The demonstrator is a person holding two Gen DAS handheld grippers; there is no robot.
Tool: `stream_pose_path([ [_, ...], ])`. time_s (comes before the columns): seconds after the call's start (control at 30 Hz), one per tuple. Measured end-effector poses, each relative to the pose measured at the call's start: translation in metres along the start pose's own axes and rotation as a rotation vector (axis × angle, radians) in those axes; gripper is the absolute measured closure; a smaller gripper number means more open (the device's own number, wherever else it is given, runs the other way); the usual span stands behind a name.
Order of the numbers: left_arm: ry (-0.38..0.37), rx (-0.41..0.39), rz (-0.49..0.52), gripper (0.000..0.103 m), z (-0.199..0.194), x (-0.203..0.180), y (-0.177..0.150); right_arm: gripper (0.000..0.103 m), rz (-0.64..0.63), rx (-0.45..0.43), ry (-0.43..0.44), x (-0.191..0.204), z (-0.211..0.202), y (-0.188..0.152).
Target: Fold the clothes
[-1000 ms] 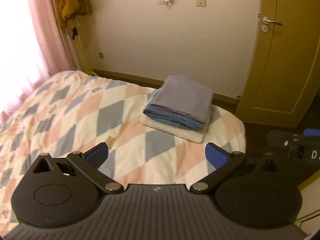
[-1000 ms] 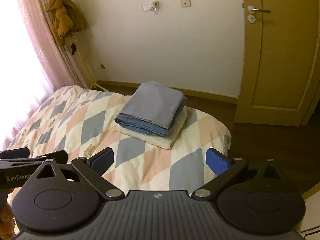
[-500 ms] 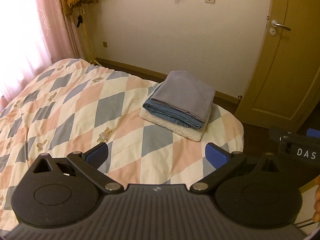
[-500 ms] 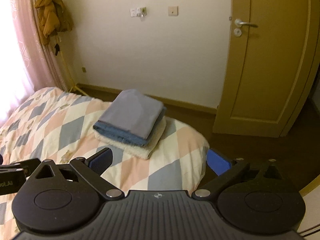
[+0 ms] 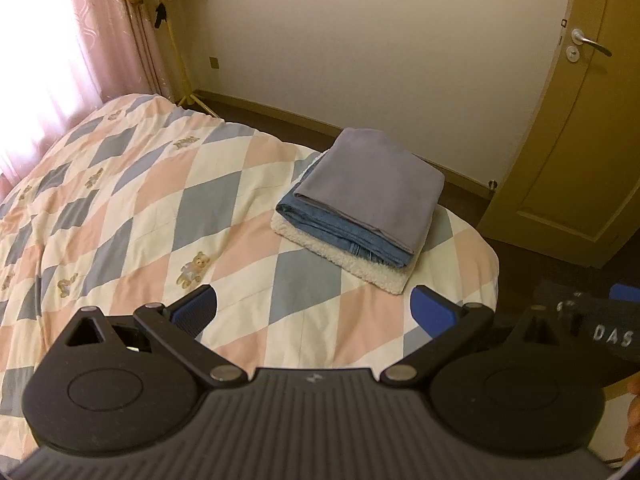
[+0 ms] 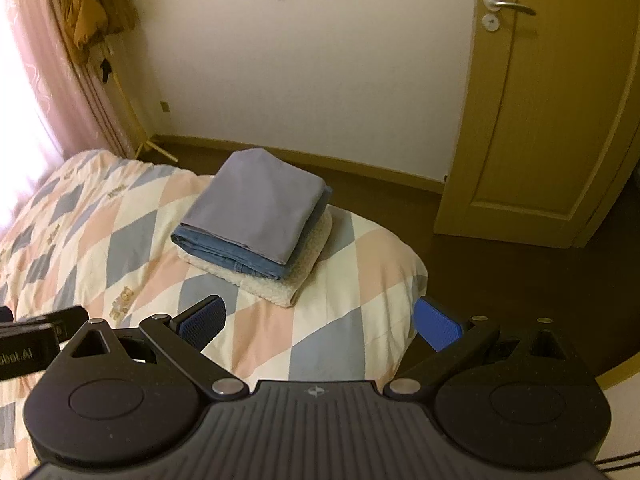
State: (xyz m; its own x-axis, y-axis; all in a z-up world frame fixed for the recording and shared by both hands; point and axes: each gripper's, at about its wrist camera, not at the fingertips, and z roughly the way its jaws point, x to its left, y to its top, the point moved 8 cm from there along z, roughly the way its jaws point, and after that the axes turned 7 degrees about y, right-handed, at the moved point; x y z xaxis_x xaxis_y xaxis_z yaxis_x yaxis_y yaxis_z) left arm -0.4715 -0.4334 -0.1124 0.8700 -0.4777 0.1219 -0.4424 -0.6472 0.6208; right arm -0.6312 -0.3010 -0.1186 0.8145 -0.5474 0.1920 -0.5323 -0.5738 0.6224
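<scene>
A stack of folded clothes [image 5: 360,204] lies on the bed near its far right corner: a grey-purple piece on top, blue denim under it, a white fleecy piece at the bottom. It also shows in the right wrist view [image 6: 260,224]. My left gripper [image 5: 314,312] is open and empty, held above the quilt short of the stack. My right gripper [image 6: 320,320] is open and empty, above the bed's right edge. The right gripper's body shows at the left wrist view's right edge [image 5: 592,328].
The bed carries a quilt [image 5: 140,208] of pink, blue and cream diamonds with small bears. A wooden door [image 6: 552,112] stands to the right, dark floor [image 6: 500,280] beyond the bed. A pink curtain [image 5: 80,40] and a hanging brown jacket [image 6: 88,12] are at the left.
Both grippers have shifted and tilted slightly, so the stack sits a little differently in each view. Both stay open and empty. The stack has not moved.
</scene>
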Motion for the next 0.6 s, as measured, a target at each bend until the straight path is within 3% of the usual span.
stream_pose_path([
  [0.6,0.013,0.097,-0.033,0.001,0.065,0.0,0.045,0.0,-0.06,0.13,0.047,0.011,0.086,0.046],
])
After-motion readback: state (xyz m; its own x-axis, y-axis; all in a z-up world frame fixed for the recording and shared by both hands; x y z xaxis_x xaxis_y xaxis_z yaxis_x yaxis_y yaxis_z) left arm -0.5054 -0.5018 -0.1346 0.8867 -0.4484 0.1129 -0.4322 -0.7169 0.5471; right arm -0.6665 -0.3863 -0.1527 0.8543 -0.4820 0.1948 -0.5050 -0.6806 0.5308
